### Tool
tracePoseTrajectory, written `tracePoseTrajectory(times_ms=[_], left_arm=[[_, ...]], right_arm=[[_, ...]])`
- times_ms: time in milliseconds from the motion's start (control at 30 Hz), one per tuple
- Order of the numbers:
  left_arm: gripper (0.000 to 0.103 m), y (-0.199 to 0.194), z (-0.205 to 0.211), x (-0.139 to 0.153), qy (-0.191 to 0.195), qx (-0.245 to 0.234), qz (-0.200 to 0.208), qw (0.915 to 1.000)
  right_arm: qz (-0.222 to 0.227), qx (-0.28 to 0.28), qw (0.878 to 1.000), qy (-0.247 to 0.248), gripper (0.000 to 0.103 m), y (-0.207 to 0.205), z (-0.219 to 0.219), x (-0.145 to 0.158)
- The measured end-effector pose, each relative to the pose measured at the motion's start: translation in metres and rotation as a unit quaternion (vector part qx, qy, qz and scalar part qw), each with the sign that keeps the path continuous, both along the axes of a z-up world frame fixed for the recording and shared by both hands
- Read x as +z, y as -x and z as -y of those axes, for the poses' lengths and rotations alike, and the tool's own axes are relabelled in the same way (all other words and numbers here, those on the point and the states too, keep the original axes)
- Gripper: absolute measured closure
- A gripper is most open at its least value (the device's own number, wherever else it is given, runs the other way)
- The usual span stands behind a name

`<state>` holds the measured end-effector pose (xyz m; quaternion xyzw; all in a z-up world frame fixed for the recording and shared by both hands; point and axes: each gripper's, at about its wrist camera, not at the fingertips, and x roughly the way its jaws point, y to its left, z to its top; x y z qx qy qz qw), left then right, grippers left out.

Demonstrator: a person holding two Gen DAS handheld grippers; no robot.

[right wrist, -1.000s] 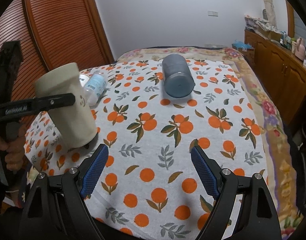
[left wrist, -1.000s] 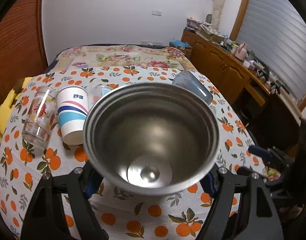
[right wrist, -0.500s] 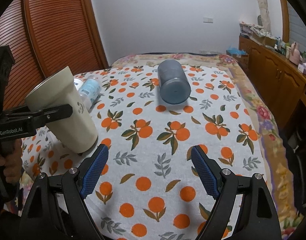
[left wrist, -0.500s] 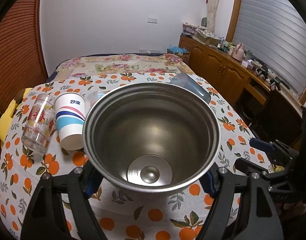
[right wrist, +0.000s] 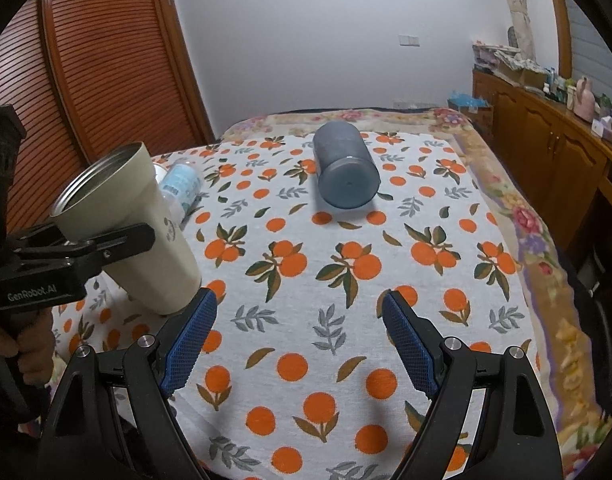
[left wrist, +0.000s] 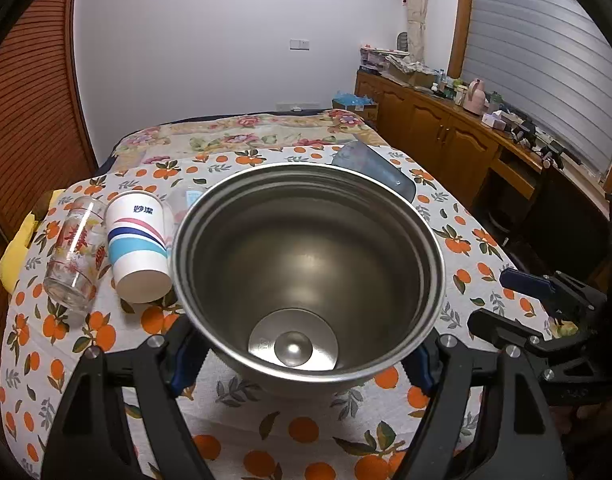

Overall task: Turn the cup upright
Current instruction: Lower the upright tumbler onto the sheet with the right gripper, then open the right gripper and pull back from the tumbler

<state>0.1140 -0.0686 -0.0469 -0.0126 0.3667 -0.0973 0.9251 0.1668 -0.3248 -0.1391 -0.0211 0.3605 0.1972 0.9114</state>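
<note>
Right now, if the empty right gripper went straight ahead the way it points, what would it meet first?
The right gripper, jaws open, points over bare orange-print tablecloth. First in line looks to be the grey-blue cylindrical cup lying on its side, base toward the camera, though depth is hard to judge.

The cup (right wrist: 126, 232) is a tall tapered tumbler, cream outside with a small dark mark on its side, and bare steel inside. It leans with its open mouth up and tilted toward the left, its narrow base low over the orange-print tablecloth; I cannot tell whether the base touches the cloth. Black gripper fingers clamp it across the middle. Looking straight into it, the cup (left wrist: 306, 264) shows a wide round rim, smooth grey walls and a shiny disc at the bottom, with nothing inside.
</note>
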Motion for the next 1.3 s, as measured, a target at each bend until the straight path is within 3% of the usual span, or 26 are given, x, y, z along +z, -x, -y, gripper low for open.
tracePoseTrajectory(times_ms=[333, 633, 1200, 1300], left_arm=[[0.015, 0.007, 0.001, 0.000, -0.022, 0.003, 0.012, 0.9997], [0.015, 0.026, -0.002, -0.005, -0.031, 0.002, 0.029, 0.9991], [0.014, 0.075, -0.040, 0.020, -0.036, 0.059, 0.091, 0.9935], [0.010, 0.079, -0.046, 0.020, -0.038, 0.068, 0.095, 0.9925]], right_arm=[[0.002, 0.004, 1.000, -0.008, 0.016, 0.004, -0.005, 0.001], [0.014, 0.009, 1.000, -0.016, 0.016, 0.009, -0.009, 0.004], [0.094, -0.010, 0.995, -0.038, 0.003, 0.042, -0.024, 0.028], [0.101, -0.015, 0.994, -0.041, 0.000, 0.048, -0.026, 0.029]])
